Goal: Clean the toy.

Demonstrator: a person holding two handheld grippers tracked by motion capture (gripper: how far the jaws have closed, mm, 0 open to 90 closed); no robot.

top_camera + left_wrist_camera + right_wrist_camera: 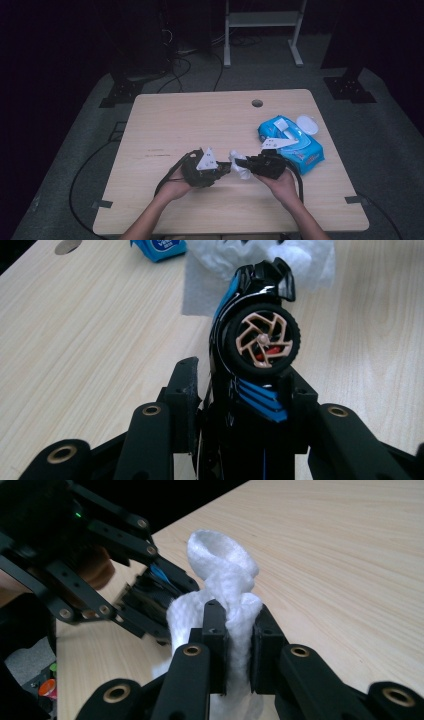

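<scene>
My left gripper (240, 390) is shut on a black and blue toy car (252, 340), held on its side so that one tan-spoked wheel (262, 340) faces the camera. My right gripper (237, 625) is shut on a bunched white wet wipe (225, 575). In the high view the two grippers meet near the table's front middle, left gripper (222, 170) and right gripper (240, 165) nose to nose, with the wipe (239, 164) between them against the car's end. In the right gripper view the left gripper (100, 580) and the car (155, 590) lie just behind the wipe.
A blue wet-wipe pack (292, 142) with its white lid open lies at the right of the wooden table (200, 120). A cable hole (257, 103) sits near the far edge. Cables trail off the table's left side to the floor.
</scene>
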